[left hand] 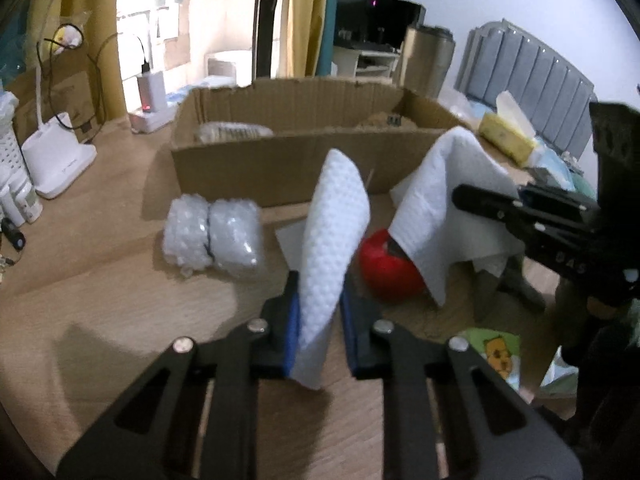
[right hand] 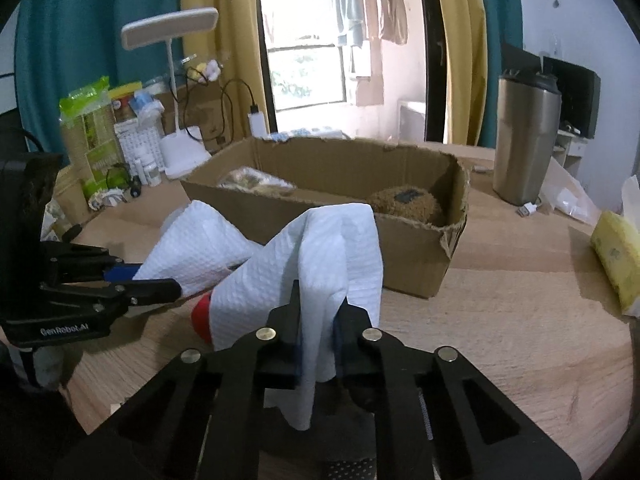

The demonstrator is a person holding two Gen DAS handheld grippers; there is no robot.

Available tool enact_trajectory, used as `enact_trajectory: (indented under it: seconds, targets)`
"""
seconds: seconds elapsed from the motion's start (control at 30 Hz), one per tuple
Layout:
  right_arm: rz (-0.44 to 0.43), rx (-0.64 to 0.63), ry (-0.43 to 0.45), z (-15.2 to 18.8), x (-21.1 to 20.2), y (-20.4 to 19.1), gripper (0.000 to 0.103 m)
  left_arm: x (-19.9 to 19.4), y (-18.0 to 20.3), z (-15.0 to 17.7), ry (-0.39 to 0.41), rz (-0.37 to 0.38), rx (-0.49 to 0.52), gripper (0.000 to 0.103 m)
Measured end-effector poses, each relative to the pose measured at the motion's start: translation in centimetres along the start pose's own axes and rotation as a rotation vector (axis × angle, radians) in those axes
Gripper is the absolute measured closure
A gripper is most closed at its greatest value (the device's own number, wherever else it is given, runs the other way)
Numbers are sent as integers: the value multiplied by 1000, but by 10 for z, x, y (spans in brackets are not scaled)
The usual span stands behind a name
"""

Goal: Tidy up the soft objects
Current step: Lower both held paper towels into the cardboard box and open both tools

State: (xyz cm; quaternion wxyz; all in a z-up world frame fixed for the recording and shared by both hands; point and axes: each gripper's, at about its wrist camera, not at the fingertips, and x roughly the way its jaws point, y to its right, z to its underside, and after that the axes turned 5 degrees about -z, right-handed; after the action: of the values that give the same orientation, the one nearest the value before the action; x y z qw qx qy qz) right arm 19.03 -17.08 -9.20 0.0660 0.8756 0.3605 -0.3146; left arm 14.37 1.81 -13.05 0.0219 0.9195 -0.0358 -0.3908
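White embossed paper towel (left hand: 336, 236) hangs lifted above the wooden bench (left hand: 100, 280), stretched between my two tools. I have the left hand-held gripper (left hand: 320, 320) clenched on one end and the right hand-held gripper (right hand: 318, 320) clenched on the other. Under the sheet sits a red round ball (left hand: 386, 268), in front of the open brown cardboard box (right hand: 400, 256). A bubble-wrap roll (left hand: 212, 238) lies left.
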Motion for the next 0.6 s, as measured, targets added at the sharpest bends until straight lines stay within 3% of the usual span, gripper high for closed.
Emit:
enact_trajectory:
  seconds: [0.23,0.6]
  targets:
    - [-41,34,81,-5,-19,5,93,-34,-10,-9,111,13,-41,85]
    - [-10,2,161,-19,-46,3,93,-52,-21,-16,187,15,-74,85]
